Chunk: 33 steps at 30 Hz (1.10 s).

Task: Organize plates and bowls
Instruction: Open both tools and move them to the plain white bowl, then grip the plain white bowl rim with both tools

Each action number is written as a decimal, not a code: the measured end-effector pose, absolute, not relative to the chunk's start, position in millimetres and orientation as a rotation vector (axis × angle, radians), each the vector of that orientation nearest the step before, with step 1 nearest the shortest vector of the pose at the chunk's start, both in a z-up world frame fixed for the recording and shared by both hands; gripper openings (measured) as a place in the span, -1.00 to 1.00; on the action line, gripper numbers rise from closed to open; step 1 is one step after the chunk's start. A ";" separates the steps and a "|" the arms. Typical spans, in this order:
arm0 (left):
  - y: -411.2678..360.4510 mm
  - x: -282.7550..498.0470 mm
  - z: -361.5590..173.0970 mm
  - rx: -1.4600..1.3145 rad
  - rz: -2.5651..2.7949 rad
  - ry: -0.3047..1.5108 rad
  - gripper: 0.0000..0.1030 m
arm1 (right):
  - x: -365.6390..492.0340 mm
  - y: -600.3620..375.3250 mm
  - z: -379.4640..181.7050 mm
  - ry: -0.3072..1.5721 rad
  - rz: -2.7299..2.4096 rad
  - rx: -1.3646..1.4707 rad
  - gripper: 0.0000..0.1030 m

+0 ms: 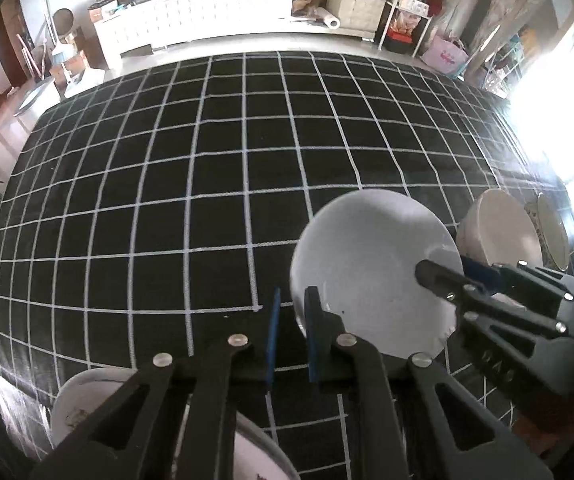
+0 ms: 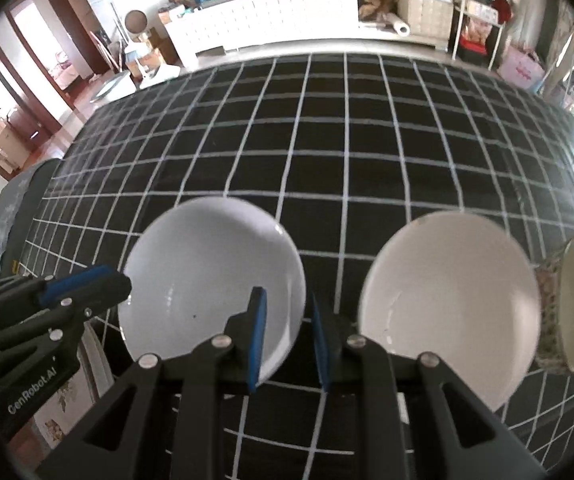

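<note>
Left wrist view: the left gripper point(image 1: 290, 336) hangs low over a black tablecloth point(image 1: 191, 184) with a white grid. Its blue-padded jaws are parted with a narrow gap and nothing between them; the right finger point(image 1: 314, 332) sits just at the near-left rim of a white bowl point(image 1: 367, 264), though contact cannot be told. The right gripper point(image 1: 443, 274) comes in from the right, one finger over the bowl's inner right side. A cream bowl point(image 1: 499, 232) stands just right of the white one, with a patterned bowl point(image 1: 553, 236) beyond it. A white plate point(image 1: 83, 400) lies at the near left, partly hidden.

Right wrist view: the right gripper point(image 2: 290, 334) is released, its jaws straddling the white bowl's point(image 2: 207, 272) right rim without closing on it. The cream bowl point(image 2: 447, 300) sits to the right, apart, and the patterned bowl point(image 2: 567, 304) is just right of it. The left gripper point(image 2: 103, 280) reaches the white bowl's left rim.
</note>
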State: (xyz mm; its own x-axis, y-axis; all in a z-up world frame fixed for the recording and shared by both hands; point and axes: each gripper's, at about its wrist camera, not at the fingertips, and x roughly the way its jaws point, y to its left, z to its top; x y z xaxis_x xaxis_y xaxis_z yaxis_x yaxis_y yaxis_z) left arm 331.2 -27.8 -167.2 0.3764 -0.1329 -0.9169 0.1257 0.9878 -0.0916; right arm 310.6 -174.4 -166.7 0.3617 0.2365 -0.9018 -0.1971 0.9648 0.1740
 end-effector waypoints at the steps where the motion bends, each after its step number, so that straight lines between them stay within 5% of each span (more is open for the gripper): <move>1: -30.1 330.8 -168.6 -0.001 -0.166 1.177 -0.88 | 308.1 -173.4 -168.1 1.168 0.276 0.038 -0.54; 4: -34.2 328.0 -169.0 0.023 -0.159 1.170 -0.88 | 301.5 -177.3 -171.4 1.169 0.261 0.049 -0.67; 33: -61.3 227.8 -171.3 0.083 -0.172 1.233 -0.89 | 188.5 -237.1 -160.7 1.196 0.151 0.222 -0.69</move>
State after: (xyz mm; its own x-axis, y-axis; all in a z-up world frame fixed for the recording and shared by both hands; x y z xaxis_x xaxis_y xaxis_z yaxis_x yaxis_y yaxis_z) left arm 227.8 -61.3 -171.3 0.3206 -0.0861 -0.9433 0.1753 0.9841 -0.0302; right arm 188.5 -237.1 -160.7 0.3602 0.2332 -0.9033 0.0006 0.9682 0.2502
